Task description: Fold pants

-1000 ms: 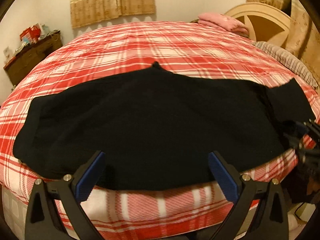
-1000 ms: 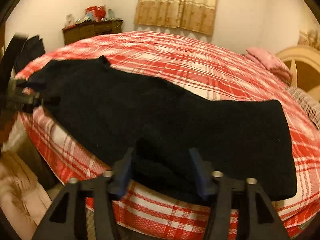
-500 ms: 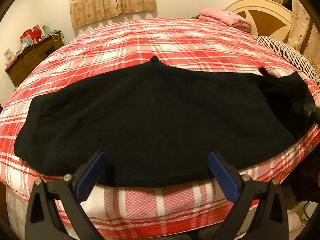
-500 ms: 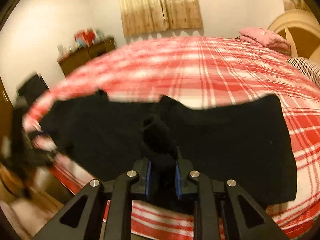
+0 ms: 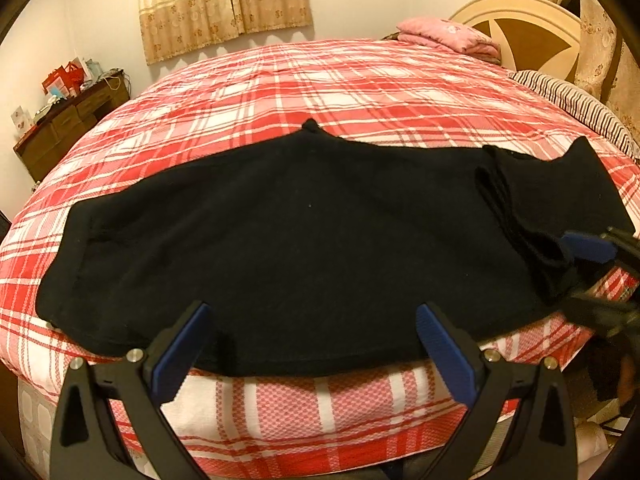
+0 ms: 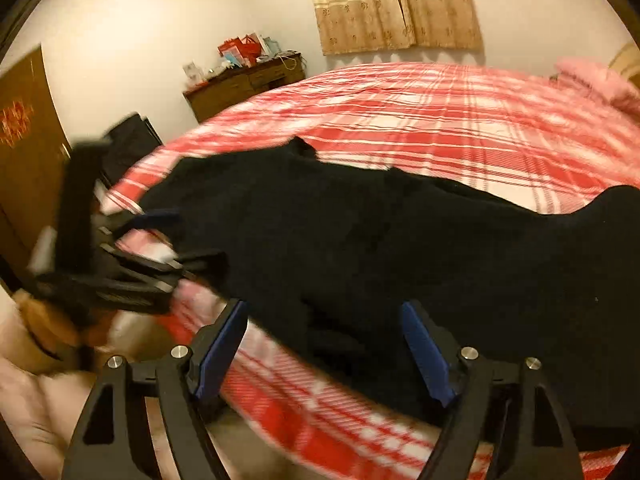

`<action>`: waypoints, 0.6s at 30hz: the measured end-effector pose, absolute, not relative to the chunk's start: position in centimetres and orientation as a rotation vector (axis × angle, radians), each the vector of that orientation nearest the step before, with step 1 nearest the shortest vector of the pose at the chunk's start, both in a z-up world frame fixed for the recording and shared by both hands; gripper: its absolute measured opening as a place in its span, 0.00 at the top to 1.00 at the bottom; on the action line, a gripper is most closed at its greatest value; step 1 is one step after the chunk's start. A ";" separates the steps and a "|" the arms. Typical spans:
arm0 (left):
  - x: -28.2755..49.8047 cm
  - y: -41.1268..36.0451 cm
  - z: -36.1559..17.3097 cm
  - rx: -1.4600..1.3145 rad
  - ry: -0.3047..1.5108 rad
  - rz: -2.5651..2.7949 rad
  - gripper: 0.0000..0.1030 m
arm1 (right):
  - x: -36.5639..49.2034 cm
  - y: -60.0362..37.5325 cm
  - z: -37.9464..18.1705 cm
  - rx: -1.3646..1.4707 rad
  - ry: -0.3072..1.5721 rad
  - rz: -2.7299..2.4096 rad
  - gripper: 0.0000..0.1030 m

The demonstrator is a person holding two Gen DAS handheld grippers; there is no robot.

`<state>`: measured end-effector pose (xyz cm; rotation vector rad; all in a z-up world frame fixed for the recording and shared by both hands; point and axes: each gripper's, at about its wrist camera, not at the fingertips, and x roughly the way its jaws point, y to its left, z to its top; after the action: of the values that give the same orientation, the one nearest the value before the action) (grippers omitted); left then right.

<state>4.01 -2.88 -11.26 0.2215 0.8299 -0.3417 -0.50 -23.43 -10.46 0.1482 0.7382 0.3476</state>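
The black pants (image 5: 304,236) lie flat across the near part of the red plaid bed (image 5: 360,92), their lower edge at the bed's front edge. Their right end is folded back on itself in a thick doubled strip (image 5: 520,216). My left gripper (image 5: 312,340) is open and empty, its blue pads on either side of the pants' near hem. My right gripper (image 6: 324,344) is open and empty over the pants' (image 6: 400,248) near edge; it also shows at the far right of the left wrist view (image 5: 592,276). The left gripper shows blurred in the right wrist view (image 6: 176,236).
A wooden dresser (image 5: 68,120) with red boxes stands at the far left by the wall. A pink folded cloth (image 5: 448,36) and a striped pillow (image 5: 572,100) lie by the headboard (image 5: 528,28). Curtains (image 5: 224,0) hang behind.
My right gripper was shut on the pants' right end and carried it inward, then opened and let it go; the end now lies folded over. The left gripper stayed open in place.
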 end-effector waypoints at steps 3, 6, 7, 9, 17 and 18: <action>3.6 -2.9 -10.7 0.232 0.797 -0.335 0.00 | -2.4 -25.5 -7.8 0.186 0.642 0.315 0.22; 2.9 -3.2 -9.2 0.224 0.726 -0.369 0.00 | -3.5 -28.7 -5.6 0.180 0.593 0.187 0.25; 2.4 -3.7 -8.3 0.229 0.687 -0.390 0.00 | -3.6 -30.1 -5.1 0.169 0.587 0.121 0.43; 1.9 -4.8 -7.1 0.240 0.638 -0.425 0.00 | -3.6 -32.4 -4.7 0.173 0.591 0.009 0.80; 2.2 -13.7 -5.5 0.290 0.595 -0.620 0.00 | -0.3 -34.2 -5.4 0.197 0.620 -0.068 0.86; 2.4 -15.0 -5.9 0.284 0.604 -0.635 0.00 | 0.8 -34.5 -6.2 0.184 0.652 -0.081 0.86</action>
<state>2.41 -14.98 -5.86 0.2839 0.6037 -0.6354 0.77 -34.48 -6.19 0.1843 0.6521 -0.0812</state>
